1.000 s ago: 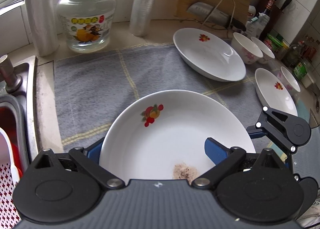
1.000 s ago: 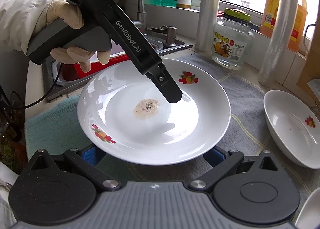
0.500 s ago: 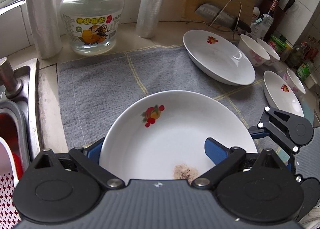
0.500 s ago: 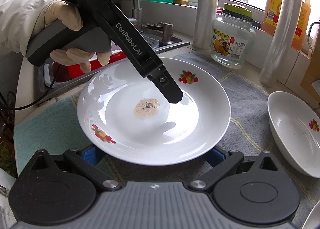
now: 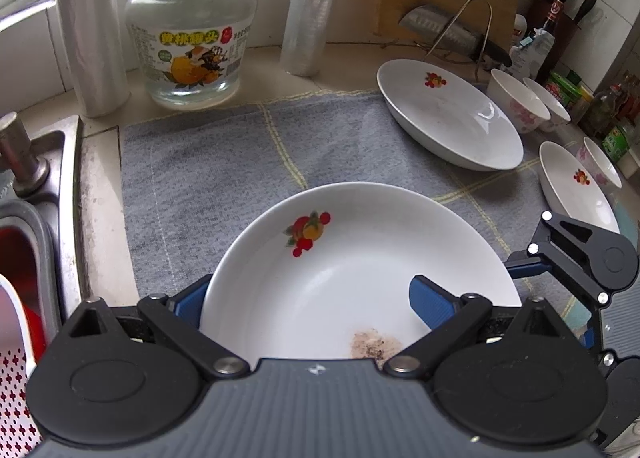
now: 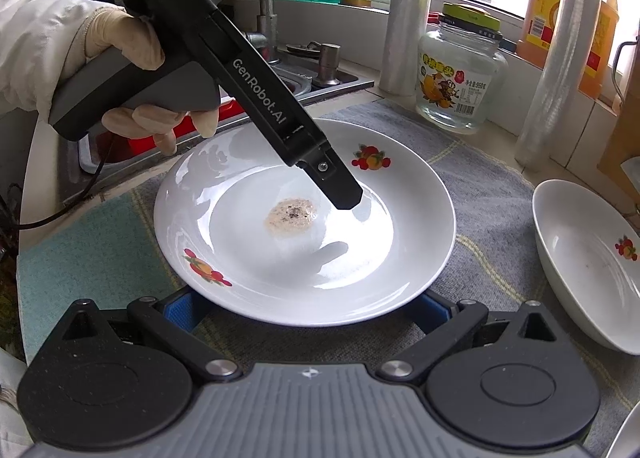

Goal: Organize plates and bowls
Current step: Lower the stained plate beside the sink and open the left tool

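A white plate with fruit prints and a brown stain is held over the grey cloth. My left gripper is shut on the plate's rim, one blue finger inside it, the other below. From the right wrist view its finger reaches into the plate. My right gripper is open, its blue fingers under the plate's near edge on both sides. A second white plate lies to the right.
A smaller plate and several small bowls sit far right. A glass jar, plastic-wrap rolls, a cutting board with a cleaver and bottles line the back. The sink with a red basin is left.
The held plate and both grippers have stayed together while the view shifted slightly; the background plates drifted right in the left wrist view. Both grips are unchanged.
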`<state>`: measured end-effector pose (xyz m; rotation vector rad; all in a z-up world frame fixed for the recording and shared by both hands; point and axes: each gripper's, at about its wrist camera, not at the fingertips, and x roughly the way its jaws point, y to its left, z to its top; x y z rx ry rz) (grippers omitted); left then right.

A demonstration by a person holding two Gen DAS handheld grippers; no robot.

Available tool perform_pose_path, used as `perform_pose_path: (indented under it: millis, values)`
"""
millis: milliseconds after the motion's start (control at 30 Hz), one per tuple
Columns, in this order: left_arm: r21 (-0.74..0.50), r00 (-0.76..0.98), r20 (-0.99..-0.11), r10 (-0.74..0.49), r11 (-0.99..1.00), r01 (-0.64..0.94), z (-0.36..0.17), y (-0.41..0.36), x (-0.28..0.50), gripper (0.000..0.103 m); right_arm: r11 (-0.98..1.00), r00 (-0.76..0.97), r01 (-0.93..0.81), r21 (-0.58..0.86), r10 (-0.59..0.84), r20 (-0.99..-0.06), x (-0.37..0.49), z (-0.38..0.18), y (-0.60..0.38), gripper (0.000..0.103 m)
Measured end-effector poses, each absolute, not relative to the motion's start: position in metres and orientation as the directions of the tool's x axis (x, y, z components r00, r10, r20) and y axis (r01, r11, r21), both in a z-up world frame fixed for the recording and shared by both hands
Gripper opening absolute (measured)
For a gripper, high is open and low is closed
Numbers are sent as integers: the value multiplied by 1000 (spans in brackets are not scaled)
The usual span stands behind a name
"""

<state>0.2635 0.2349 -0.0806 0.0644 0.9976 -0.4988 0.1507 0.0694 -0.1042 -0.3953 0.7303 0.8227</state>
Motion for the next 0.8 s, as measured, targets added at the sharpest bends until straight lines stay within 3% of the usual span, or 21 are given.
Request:
perform_pose_path:
  millis: [533, 800]
  values:
    - [81, 691, -661, -293, 887, 454, -34, 205, 186, 102, 777, 561, -629, -31, 426, -710, 123, -75, 18, 103]
    - [-54, 670, -612, -421, 867, 496, -30, 173, 144, 102, 913, 662, -407, -16, 283, -694, 109, -56, -25, 103]
